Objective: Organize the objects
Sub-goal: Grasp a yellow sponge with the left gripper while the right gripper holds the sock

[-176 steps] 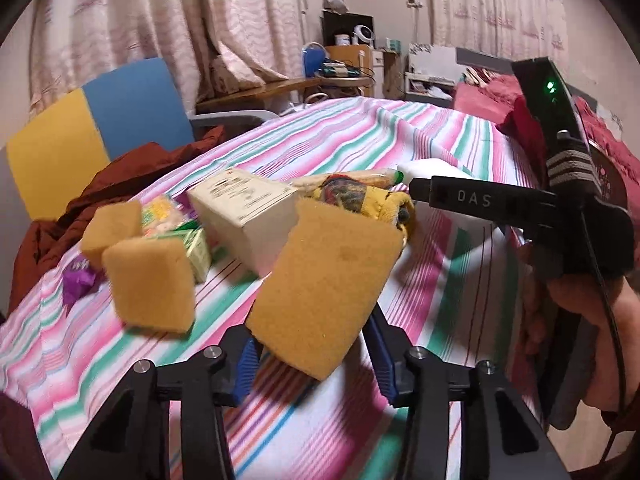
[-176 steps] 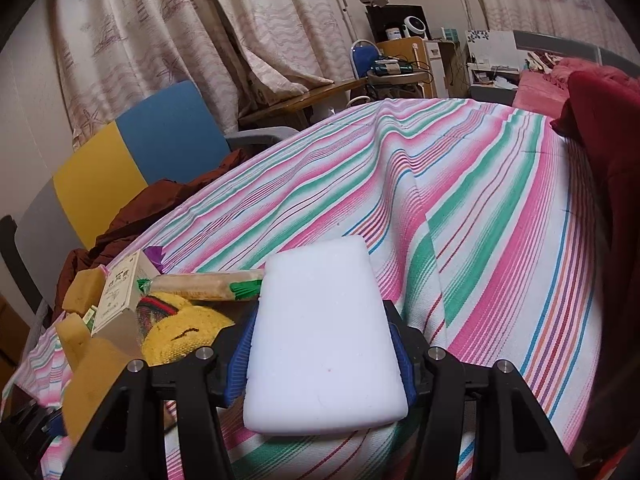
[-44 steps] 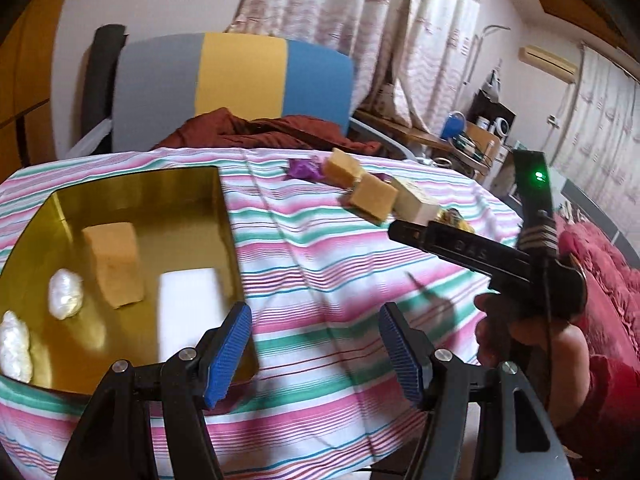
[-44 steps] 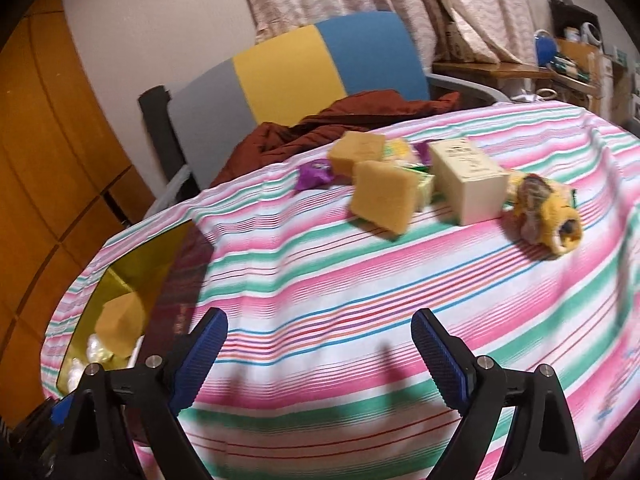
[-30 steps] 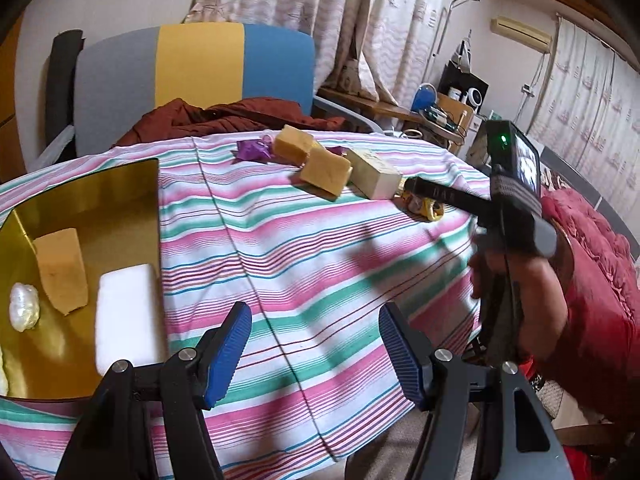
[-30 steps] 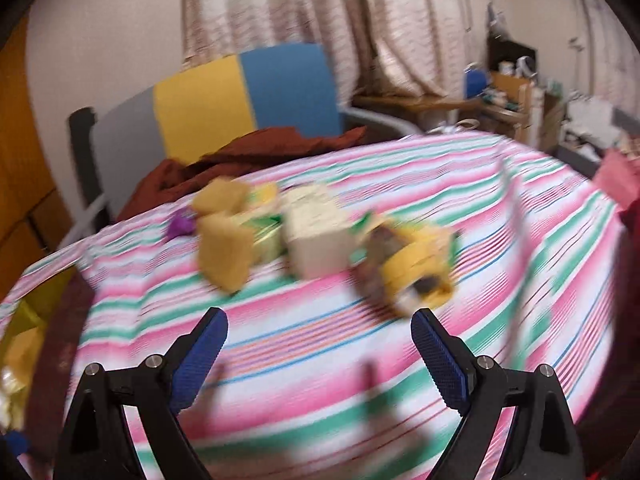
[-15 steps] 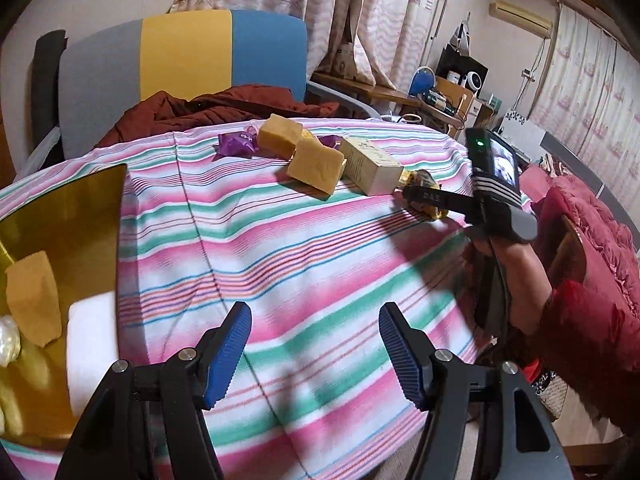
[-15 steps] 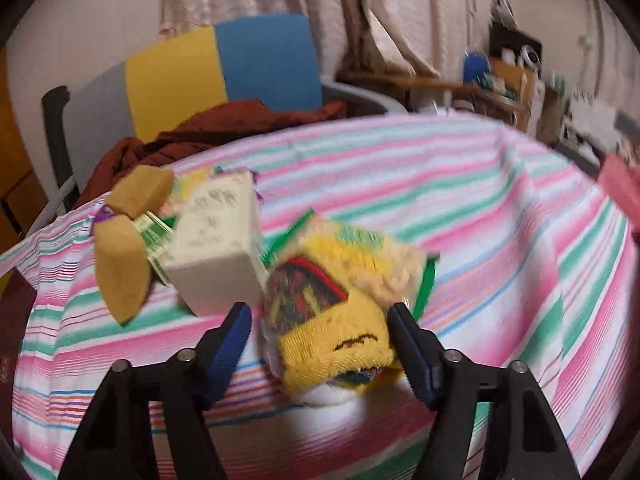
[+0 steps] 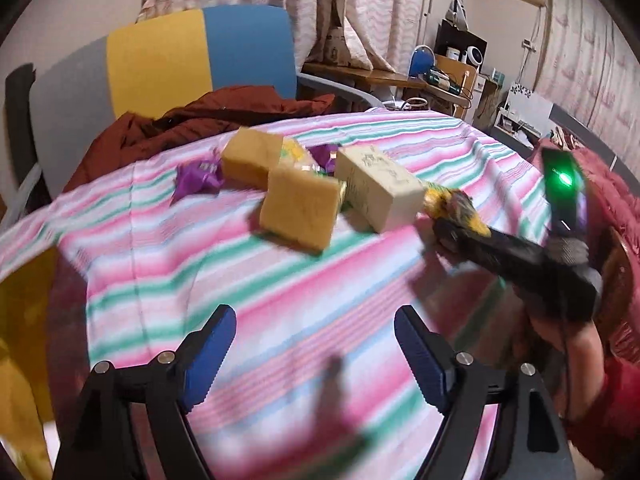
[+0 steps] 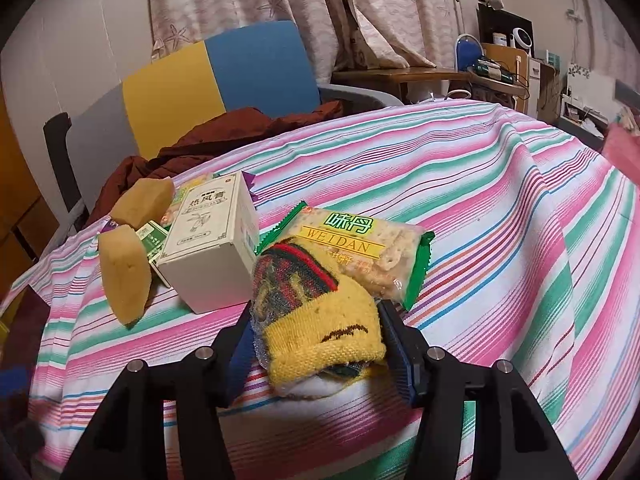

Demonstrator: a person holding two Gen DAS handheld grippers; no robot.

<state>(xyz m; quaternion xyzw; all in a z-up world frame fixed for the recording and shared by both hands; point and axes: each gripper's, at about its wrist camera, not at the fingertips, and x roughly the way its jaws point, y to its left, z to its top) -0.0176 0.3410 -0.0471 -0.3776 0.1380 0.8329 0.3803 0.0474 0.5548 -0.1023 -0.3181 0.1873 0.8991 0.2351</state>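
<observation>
Blur covers much of the left wrist view. The left gripper (image 9: 315, 342) is seen with its jaws set wide, having just been opening, and nothing lies between them; only the striped tablecloth (image 9: 168, 264) is below. Farther along the cloth, two yellow sponges (image 9: 298, 214) are grouped with a cream box (image 9: 378, 188) and purple wrappers (image 9: 198, 176). At the right, the right gripper (image 9: 452, 226) is held in a hand (image 9: 576, 340) and is placed at a yellow knitted sock (image 9: 456, 206) just beside the box. A gold tray (image 9: 24, 320) is cut off at the left edge. In the right wrist view, the right gripper (image 10: 316, 340) is shown narrowed onto the yellow knitted sock (image 10: 320, 320), its jaws having just been closing, and both blue pads (image 10: 394, 344) are pressed against the sock's sides. The sock lies on the tablecloth (image 10: 500, 240), its far end overlapping a cracker packet (image 10: 360, 248) and touching the cream box (image 10: 212, 244). The sponges (image 10: 124, 272) are located left of the box.
</observation>
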